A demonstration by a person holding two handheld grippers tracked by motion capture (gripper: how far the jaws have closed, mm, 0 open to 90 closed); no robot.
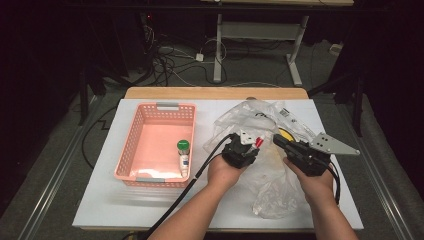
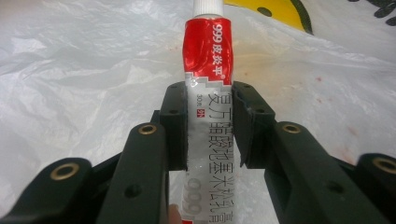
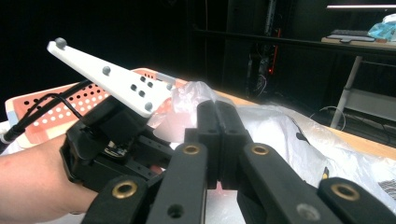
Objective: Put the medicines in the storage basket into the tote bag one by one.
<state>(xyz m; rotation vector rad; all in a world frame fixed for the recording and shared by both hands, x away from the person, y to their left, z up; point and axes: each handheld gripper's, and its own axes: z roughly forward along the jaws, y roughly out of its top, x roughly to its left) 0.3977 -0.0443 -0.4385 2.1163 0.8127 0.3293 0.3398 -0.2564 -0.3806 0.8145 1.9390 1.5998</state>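
Tube (image 2: 208,116) label legible between left claw (image 2: 208,126) jaws.

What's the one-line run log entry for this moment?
left gripper: shut on ointment tube | right gripper: shut on plastic bag | pink basket: holds green-capped bottle

Bare bench (image 1: 100,200) lies open in front of the pink basket (image 1: 131,131); the crumpled plastic bag (image 1: 270,192) covers the right half.
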